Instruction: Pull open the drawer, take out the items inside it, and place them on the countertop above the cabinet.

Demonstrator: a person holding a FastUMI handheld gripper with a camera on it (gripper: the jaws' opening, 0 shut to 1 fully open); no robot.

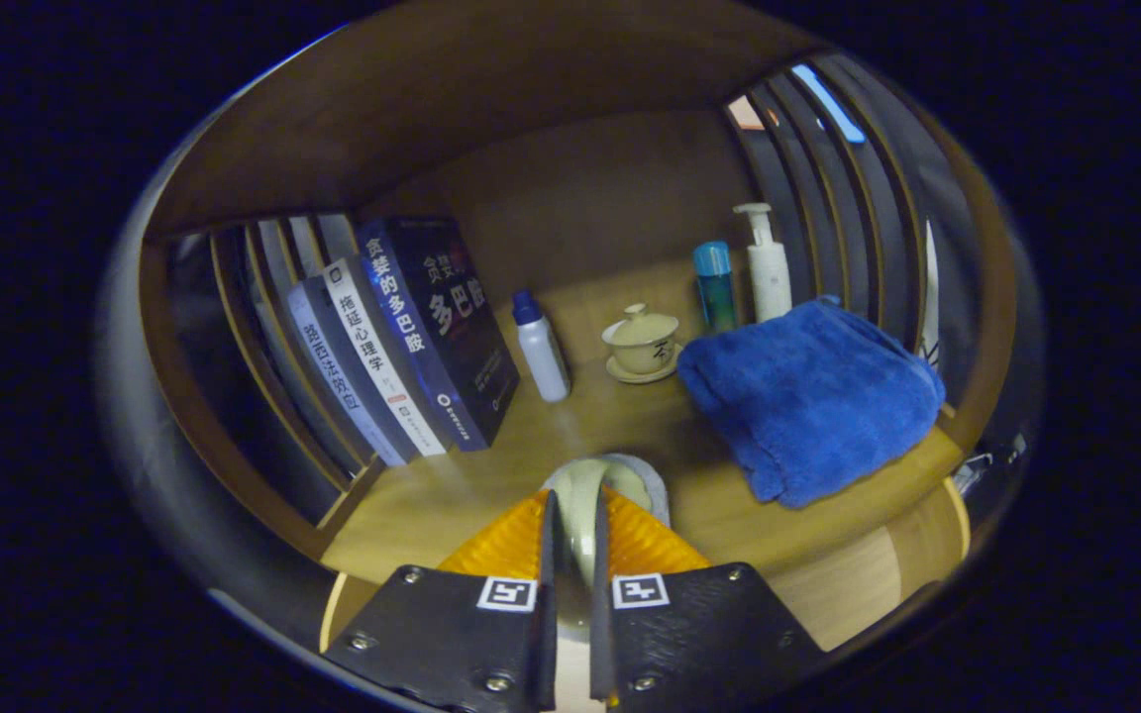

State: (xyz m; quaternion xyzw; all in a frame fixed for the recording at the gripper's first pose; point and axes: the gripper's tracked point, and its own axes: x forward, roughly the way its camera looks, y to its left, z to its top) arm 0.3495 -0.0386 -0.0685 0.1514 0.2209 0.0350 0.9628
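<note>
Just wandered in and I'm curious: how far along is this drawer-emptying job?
Midway, it seems. The tool is shut on a pale cup, held over the countertop near the blue towel and books. Whether those came from the drawer can't be told. Left: set the cup down and fetch anything remaining.

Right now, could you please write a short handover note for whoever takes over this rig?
Gripper: fingers closed on a pale cup, both pressing its rim, held just over the countertop.
On the countertop beyond: blue towel, lidded teacup on a saucer, white bottle, blue bottle, pump bottle, books.
Done: cup brought up.
Left: set it down, release, check the drawer.
</note>
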